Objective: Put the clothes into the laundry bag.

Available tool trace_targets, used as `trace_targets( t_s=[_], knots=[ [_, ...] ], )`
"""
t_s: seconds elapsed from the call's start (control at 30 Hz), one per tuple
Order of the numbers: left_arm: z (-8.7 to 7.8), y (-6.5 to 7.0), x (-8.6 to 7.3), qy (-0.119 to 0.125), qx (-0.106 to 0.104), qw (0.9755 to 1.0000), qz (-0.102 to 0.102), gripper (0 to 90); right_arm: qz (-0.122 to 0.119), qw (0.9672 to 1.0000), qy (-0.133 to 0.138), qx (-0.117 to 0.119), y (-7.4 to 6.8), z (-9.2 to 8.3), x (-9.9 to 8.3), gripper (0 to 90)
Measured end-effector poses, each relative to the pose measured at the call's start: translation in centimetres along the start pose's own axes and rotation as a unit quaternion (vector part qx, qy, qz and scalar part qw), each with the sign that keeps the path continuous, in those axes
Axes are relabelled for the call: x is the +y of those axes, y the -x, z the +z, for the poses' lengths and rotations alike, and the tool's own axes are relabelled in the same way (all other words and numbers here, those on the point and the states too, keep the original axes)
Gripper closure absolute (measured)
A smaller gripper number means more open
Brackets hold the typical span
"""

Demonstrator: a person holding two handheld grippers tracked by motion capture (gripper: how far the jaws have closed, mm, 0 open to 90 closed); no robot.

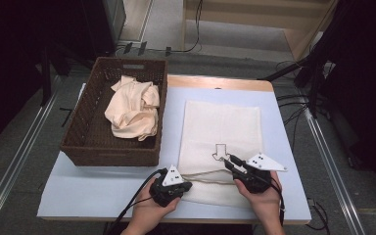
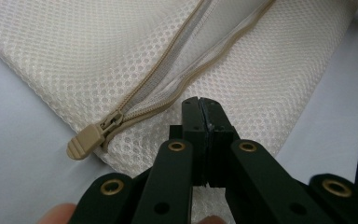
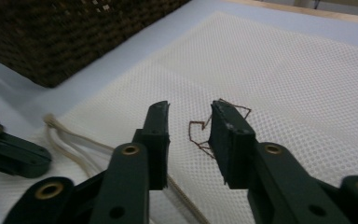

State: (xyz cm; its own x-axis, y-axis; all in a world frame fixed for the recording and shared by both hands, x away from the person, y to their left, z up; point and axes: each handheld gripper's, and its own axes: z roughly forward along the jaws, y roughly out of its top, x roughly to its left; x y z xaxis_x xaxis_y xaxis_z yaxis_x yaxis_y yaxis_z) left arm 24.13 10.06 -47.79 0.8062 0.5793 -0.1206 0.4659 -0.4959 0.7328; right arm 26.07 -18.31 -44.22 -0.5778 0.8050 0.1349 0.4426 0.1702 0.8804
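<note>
A white mesh laundry bag point(image 1: 223, 127) lies flat on the table, with an arrow mark point(image 1: 220, 152) near its front end. Its beige zipper point(image 2: 168, 88) gapes, and the zipper pull point(image 2: 85, 143) sits at the bag's corner. My left gripper point(image 1: 187, 186) is shut, its tips point(image 2: 204, 105) pinching the mesh just below the zipper. My right gripper point(image 1: 231, 162) hovers over the bag point(image 3: 284, 60), open with nothing between its fingers; the arrow mark point(image 3: 192, 124) shows through the gap point(image 3: 191, 116).
A dark wicker basket point(image 1: 112, 156) stands at the left of the table, holding a crumpled cream cloth point(image 1: 132, 107). Bare table point(image 1: 93, 191) lies in front of the basket. Cables and dark stands crowd the floor at the right.
</note>
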Motion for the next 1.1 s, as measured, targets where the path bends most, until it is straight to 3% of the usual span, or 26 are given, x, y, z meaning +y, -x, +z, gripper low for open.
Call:
trace_targets(
  t_s=[0.1, 0.2, 0.23, 0.33, 0.4, 0.47, 0.6, 0.67, 0.73, 0.8, 0.83, 0.9, 1.0, 1.07, 1.1],
  knots=[
    [0.0, 0.0, 0.0, 0.001, -0.002, 1.0000, 0.000, 89.0, 0.004, 0.9996, -0.002, 0.029, 0.1, -0.9, 0.4, 46.5],
    [0.0, -0.1, 0.0, 0.000, -0.003, 1.0000, -0.001, 88.6, -0.024, 0.9974, -0.068, -0.005, -0.4, -0.1, -0.5, 30.8],
    [0.0, -0.1, 0.0, 0.000, -0.003, 1.0000, -0.001, 88.6, -0.024, 0.9974, -0.068, -0.005, -0.4, -0.1, -0.5, 30.8],
    [0.0, -0.1, 0.0, 0.000, -0.004, 1.0000, -0.001, 88.6, -0.027, 0.9911, -0.128, -0.025, -0.3, 1.4, -1.8, 23.7],
    [0.0, -0.1, 0.0, 0.000, -0.004, 1.0000, -0.001, 88.6, -0.036, 0.9862, -0.151, -0.057, -0.5, 2.1, -2.4, 31.4],
    [0.0, -0.1, 0.0, -0.001, -0.004, 1.0000, -0.001, 88.6, -0.028, 0.9851, -0.149, -0.081, -0.5, 2.4, -2.7, 47.3],
    [0.0, -0.1, 0.0, -0.001, -0.003, 1.0000, -0.002, 88.7, -0.021, 0.9875, -0.128, -0.090, -0.1, 2.4, -2.5, 74.6],
    [0.0, -0.1, 0.0, 0.000, -0.002, 1.0000, -0.001, 88.9, -0.019, 0.9921, -0.084, -0.091, -0.2, 1.5, -2.0, 83.6],
    [0.0, 0.0, 0.0, 0.000, -0.002, 1.0000, 0.001, 89.1, -0.019, 0.9948, -0.034, -0.095, -0.4, 0.4, -1.3, 86.9],
    [0.0, 0.0, 0.0, -0.001, 0.000, 1.0000, 0.002, 89.4, -0.024, 0.9951, -0.002, -0.096, -0.7, -0.4, -0.7, 87.4],
    [0.0, -0.1, 0.0, 0.001, -0.003, 1.0000, -0.001, 89.4, -0.028, 0.9951, 0.009, -0.094, -1.0, -0.6, -0.5, 87.5],
    [-0.1, -0.1, 0.0, 0.000, -0.004, 1.0000, -0.003, 88.8, -0.028, 0.9955, 0.003, -0.091, -1.0, -0.4, -0.6, 87.6],
    [-0.5, -0.1, -0.2, 0.024, -0.018, 0.9995, 0.003, 76.9, -0.024, 0.9958, -0.009, -0.088, -0.8, -0.1, -1.0, 87.6],
    [-1.0, 0.1, -0.2, 0.046, -0.015, 0.9987, 0.012, 59.6, -0.021, 0.9962, -0.012, -0.084, -0.6, -0.1, -1.2, 87.5],
    [-2.0, 0.3, 0.1, 0.069, -0.020, 0.9974, -0.005, 44.5, -0.019, 0.9965, -0.015, -0.080, -0.5, -0.1, -1.4, 87.5]
  ],
)
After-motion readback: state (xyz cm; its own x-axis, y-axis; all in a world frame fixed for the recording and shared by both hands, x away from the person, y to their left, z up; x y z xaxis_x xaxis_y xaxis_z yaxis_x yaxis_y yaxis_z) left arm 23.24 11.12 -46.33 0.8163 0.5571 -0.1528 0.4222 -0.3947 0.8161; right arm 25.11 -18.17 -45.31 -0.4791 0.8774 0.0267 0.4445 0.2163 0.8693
